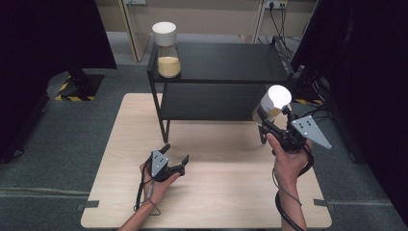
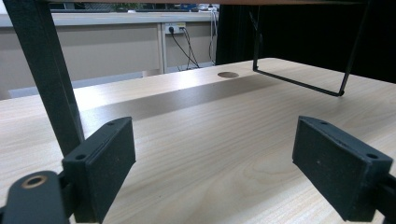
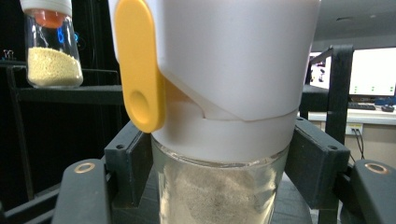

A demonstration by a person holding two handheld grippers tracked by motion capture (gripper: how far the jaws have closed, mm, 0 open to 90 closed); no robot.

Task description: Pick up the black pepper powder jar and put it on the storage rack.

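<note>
Your right gripper (image 1: 267,126) is clamped on the jar (image 1: 272,105) just below its lid, held off the table beside the shelf's (image 1: 226,61) right end, prob. bound for a spot near the other jar (image 1: 167,50). Gripping the glass neck keeps it upright w/ grain settled. Your left gripper (image 1: 176,155) rests on the table (image 1: 216,192), jaws wide, empty.

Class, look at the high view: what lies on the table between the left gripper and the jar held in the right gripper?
Bare wooden table: nothing lies between the left gripper and the jar in the right gripper.

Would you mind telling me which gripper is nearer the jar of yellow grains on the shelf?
Right. The right gripper is beside the black shelf; the left gripper is below. Jar.
</note>
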